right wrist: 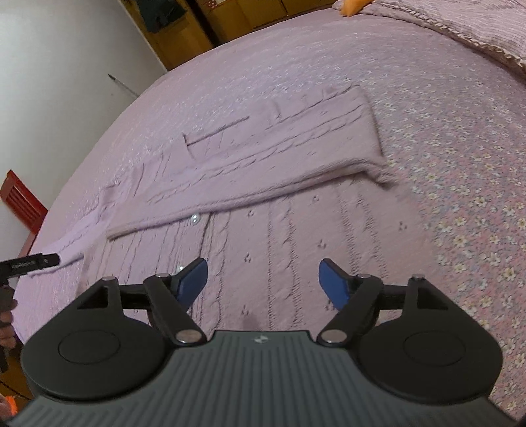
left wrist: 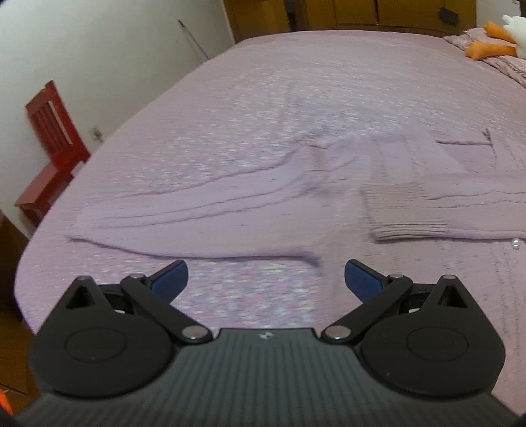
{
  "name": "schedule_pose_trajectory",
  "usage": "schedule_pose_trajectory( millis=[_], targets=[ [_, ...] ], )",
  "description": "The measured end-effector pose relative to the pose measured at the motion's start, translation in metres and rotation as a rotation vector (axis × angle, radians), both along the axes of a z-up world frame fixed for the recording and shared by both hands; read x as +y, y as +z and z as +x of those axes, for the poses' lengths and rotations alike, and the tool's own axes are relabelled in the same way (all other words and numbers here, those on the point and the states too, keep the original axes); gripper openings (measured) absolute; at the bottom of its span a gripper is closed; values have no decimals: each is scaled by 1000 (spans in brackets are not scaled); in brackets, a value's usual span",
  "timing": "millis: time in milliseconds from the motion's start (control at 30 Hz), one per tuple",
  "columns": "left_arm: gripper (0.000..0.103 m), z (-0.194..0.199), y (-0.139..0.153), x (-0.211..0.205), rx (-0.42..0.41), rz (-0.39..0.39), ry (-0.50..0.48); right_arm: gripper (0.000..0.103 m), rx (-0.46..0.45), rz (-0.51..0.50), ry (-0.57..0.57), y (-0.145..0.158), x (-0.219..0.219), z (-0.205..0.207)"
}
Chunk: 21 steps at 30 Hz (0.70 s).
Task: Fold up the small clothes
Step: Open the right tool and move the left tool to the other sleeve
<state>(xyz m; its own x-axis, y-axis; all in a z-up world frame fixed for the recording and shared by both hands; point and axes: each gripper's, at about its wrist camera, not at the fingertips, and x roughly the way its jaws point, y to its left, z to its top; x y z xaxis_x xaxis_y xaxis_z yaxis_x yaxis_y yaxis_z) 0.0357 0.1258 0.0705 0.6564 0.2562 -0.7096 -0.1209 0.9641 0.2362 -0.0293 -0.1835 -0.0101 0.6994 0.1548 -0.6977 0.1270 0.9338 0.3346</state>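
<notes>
A pale lilac knitted cardigan lies flat on the bed. One sleeve is folded across its body. The other sleeve stretches out to the left, with its ribbed cuff of the folded sleeve to the right in the left wrist view. A pearl button shows at the front. My left gripper is open and empty, just short of the outstretched sleeve. My right gripper is open and empty above the cardigan's body.
The bed has a lilac flowered cover. A red chair stands at the bed's left side by the white wall. A pillow with an orange and white soft toy lies at the far right. Wooden cupboards stand behind.
</notes>
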Motion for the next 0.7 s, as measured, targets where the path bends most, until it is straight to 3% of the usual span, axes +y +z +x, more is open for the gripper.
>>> schedule_pose_trajectory(
  millis=[300, 700],
  targets=[
    [103, -12, -6, 46, 22, 20, 90, 81, 53, -58, -8, -12, 11, -1],
    [103, -15, -23, 111, 33, 86, 198, 87, 94, -59, -11, -21, 15, 2]
  ],
)
